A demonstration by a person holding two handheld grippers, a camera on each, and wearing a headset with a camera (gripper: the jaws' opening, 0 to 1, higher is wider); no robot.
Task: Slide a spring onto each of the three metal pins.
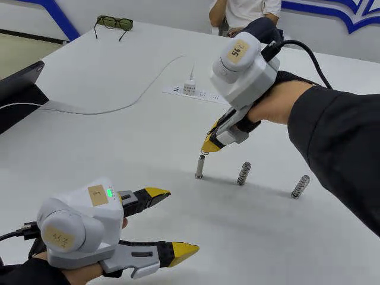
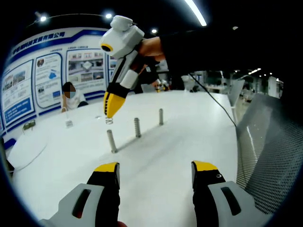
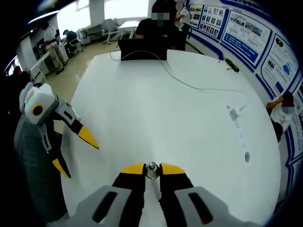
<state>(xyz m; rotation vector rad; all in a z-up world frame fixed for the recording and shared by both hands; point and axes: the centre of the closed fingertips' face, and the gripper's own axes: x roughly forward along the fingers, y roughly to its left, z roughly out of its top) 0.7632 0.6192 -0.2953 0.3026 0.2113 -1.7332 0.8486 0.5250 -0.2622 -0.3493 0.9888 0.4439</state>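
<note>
**Spring** (image 1: pixel 204 152). Small coil, pinched at its upper end between the fingers (image 1: pixel 212 144) of the right gripper (image 1: pixel 207 148). Hangs below the yellow tips with its long axis roughly upright, clear of the tabletop (image 1: pixel 119 148). Reads end-on as a bright ring between the closed-in tips in the right gripper view.

**Bare pin** (image 1: pixel 199 167). Stands upright on the tabletop directly beneath the spring, its top just short of the coil's lower end. Not yet threaded, as far as can be told. Lines up closely with the coil, axis to axis, in both the head view and the left gripper view. Likely calls for a straight descent along the pin with little sideways correction.

**Middle pin** (image 1: pixel 244 173) and **far pin** (image 1: pixel 300 186). Set in a row beside the bare pin, apart from one another, each already wearing a coil. Judged two of three done, with the held spring the last.

**Left gripper** (image 1: pixel 174 221). Held low and close to the person, well apart from the row, pointing toward it. Fingers (image 1: pixel 155 192) spread wide, holding nothing. Much the farther of the two from the bare pin.
</note>
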